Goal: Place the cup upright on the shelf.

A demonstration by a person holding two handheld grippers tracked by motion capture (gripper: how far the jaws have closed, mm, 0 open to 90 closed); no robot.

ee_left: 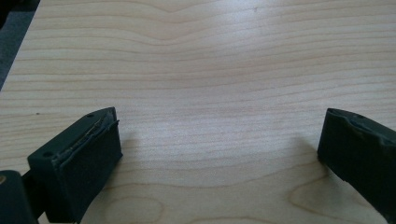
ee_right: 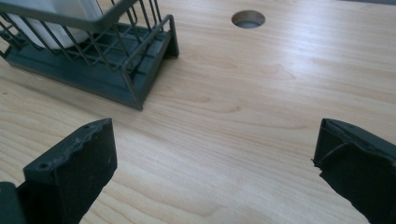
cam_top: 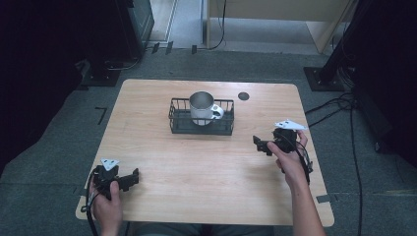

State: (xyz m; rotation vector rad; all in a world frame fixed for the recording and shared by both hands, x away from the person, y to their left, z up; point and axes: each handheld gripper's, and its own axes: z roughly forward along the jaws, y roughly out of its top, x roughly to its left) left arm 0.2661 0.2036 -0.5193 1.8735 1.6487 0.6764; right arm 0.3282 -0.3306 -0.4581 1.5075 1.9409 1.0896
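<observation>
A white mug with a metal-looking inside stands upright in a black wire basket at the table's middle back. My left gripper rests low at the front left of the table, held by a hand, and stands open over bare wood. My right gripper hovers at the right side, pointing left toward the basket, open and holding nothing. In the right gripper view the wire basket sits at the upper left, a hand's width beyond the jaws, with the mug's white side behind the wires.
The wooden table has a round cable hole behind the basket's right end, also visible as the hole. Cables lie on the grey floor to the right. Dark stands and equipment stand at the back left and right.
</observation>
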